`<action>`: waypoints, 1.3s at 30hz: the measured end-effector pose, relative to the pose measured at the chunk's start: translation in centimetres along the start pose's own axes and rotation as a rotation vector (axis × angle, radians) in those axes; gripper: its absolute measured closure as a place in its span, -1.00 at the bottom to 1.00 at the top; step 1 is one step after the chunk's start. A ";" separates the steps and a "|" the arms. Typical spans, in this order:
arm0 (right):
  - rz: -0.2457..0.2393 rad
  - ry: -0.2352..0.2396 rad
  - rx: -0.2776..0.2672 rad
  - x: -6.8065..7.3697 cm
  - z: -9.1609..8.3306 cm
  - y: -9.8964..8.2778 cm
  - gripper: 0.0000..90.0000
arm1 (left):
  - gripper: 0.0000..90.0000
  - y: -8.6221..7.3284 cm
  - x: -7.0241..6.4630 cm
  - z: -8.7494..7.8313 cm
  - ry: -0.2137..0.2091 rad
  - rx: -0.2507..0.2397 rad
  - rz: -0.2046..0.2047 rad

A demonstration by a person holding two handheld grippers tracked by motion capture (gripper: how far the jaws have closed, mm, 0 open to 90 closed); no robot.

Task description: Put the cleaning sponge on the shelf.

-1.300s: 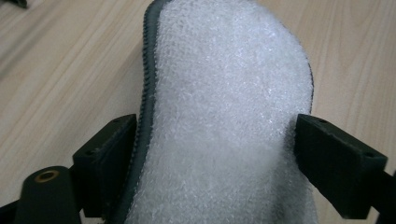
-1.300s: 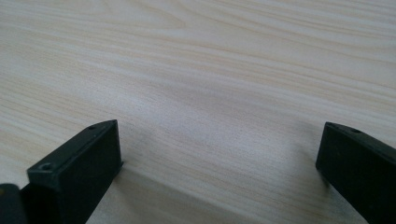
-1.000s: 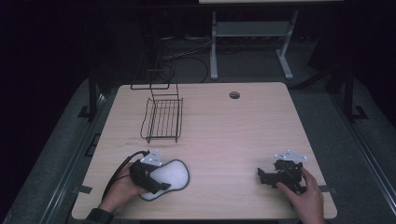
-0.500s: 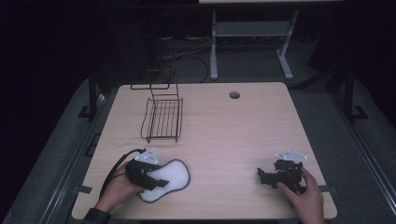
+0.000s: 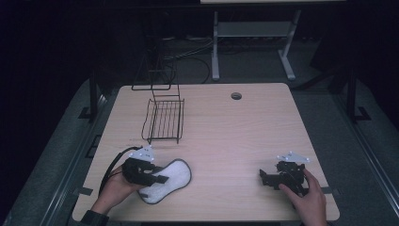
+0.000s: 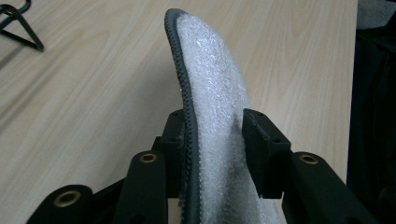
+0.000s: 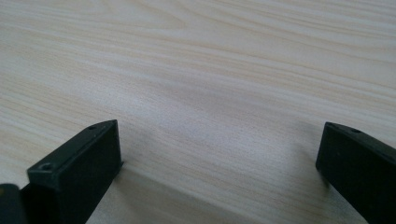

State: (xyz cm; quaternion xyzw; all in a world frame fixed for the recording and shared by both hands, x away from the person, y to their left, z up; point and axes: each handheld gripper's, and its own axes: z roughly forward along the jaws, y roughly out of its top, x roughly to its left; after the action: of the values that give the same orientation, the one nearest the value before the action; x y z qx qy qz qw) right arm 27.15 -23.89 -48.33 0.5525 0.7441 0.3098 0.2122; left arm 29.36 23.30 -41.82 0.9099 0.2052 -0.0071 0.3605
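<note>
A white fleecy insole (image 5: 170, 178) with a dark grey rim lies near the table's front left. My left gripper (image 5: 157, 179) is shut on its near end. In the left gripper view the insole (image 6: 212, 100) stands on edge between the two black jaws and curves away over the wood. My right gripper (image 5: 264, 178) rests on the table at the front right, held by a hand. Its jaws stand wide apart in the right gripper view, where the right gripper (image 7: 219, 156) has only bare wood between them.
A black wire rack (image 5: 164, 120) stands on the table left of centre, with a taller wire frame (image 5: 153, 77) behind it at the back edge. A round cable hole (image 5: 236, 96) sits near the far edge. A foot of the wire rack (image 6: 21, 28) shows at the upper left.
The left gripper has tilted the insole and shifted it slightly toward the front edge. The right gripper has stayed in place.
</note>
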 end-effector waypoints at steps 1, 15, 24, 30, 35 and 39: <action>0.000 0.000 0.000 0.0 0.0 0.0 -1.00 | 0.43 0.0 0.0 0.0 0.000 0.000 0.000; 0.000 0.000 0.000 0.0 0.0 0.0 -1.00 | 0.66 0.5 -0.1 -1.0 -0.013 -0.018 -0.047; 0.000 0.000 0.000 0.0 0.0 0.0 -1.00 | 0.67 0.7 0.0 -1.5 0.018 -0.036 -0.051; 0.000 0.000 0.000 0.0 0.0 0.0 -1.00 | 0.67 0.8 0.2 -2.0 0.020 -0.051 -0.067; 0.000 0.000 0.000 0.0 0.0 0.0 -1.00 | 0.67 0.8 0.4 -2.5 0.032 -0.063 -0.082; 0.000 0.000 0.000 0.0 0.0 0.0 -1.00 | 0.67 0.9 0.8 -2.9 0.038 -0.075 -0.086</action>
State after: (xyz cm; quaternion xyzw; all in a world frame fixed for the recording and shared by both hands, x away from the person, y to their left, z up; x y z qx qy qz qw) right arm 27.15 -23.89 -48.33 0.5527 0.7440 0.3099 0.2121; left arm 30.02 24.88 -39.18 0.8860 0.2511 0.0025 0.3898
